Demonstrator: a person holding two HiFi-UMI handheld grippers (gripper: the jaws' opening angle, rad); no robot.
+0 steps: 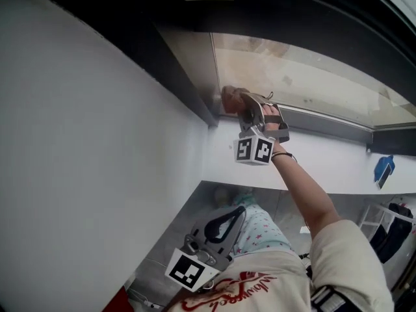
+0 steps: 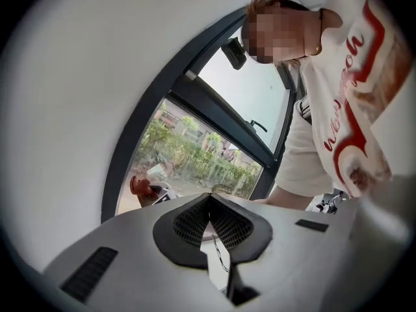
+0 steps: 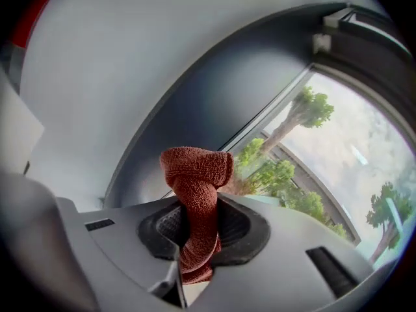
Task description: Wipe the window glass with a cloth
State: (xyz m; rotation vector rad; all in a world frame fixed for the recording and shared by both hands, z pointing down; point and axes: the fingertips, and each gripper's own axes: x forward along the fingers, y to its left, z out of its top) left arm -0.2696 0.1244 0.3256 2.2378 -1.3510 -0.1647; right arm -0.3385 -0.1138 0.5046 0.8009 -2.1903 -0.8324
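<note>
A rust-brown cloth is bunched between the jaws of my right gripper, which is shut on it. In the head view the right gripper is raised and holds the cloth at the lower left corner of the window glass, by the dark frame; contact with the pane cannot be told. The glass shows trees outside. My left gripper hangs low near the person's torso, jaws together and nothing between them. The window lies ahead of it.
A white wall stands to the left of the window. Below the glass runs a white sill with a blue object at the far right. The person's arm stretches up to the right gripper.
</note>
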